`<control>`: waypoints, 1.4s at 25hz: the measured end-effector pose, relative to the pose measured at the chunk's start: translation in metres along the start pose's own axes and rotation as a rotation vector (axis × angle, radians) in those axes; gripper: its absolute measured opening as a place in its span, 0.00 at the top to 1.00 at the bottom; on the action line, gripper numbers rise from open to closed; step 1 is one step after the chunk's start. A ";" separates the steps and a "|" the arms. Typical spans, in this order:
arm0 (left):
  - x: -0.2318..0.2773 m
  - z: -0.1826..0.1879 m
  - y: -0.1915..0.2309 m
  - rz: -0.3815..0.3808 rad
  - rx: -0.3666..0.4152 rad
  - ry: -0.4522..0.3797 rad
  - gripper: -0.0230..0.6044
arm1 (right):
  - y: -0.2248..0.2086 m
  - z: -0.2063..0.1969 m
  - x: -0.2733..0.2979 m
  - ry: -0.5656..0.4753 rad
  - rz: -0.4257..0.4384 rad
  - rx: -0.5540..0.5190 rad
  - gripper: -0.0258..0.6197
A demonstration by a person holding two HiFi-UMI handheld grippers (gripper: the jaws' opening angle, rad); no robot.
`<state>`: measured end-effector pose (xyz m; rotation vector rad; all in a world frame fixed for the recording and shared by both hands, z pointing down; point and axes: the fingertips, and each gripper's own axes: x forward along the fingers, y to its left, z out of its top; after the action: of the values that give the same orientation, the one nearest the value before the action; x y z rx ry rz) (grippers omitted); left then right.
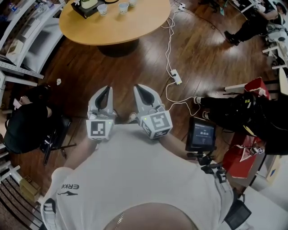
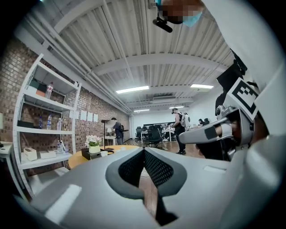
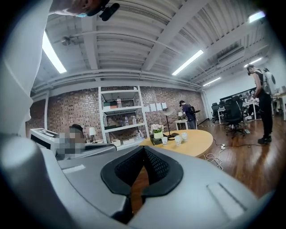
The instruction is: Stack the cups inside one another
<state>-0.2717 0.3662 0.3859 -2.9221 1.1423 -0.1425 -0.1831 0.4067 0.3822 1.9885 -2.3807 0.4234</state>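
The table is pale honey-tan wood, and the cups on it are white. The floor is dark red-brown planking, crossed by a white cable. The left claw and right claw are pale grey with black, finely dotted pads — each bears a cube patterned in black-and-white squares. The person's shirt is white with dark lettering. The wall is red-brown brick — the shelf before it white.
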 end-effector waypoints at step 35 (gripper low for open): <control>0.257 0.000 0.192 -0.073 -0.078 -0.053 0.96 | -0.103 0.063 0.283 0.035 -0.117 -0.051 0.94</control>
<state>-0.2130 0.0512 0.4006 -3.0168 1.0590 -0.0210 -0.1277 0.1045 0.3934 2.0668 -2.2172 0.3874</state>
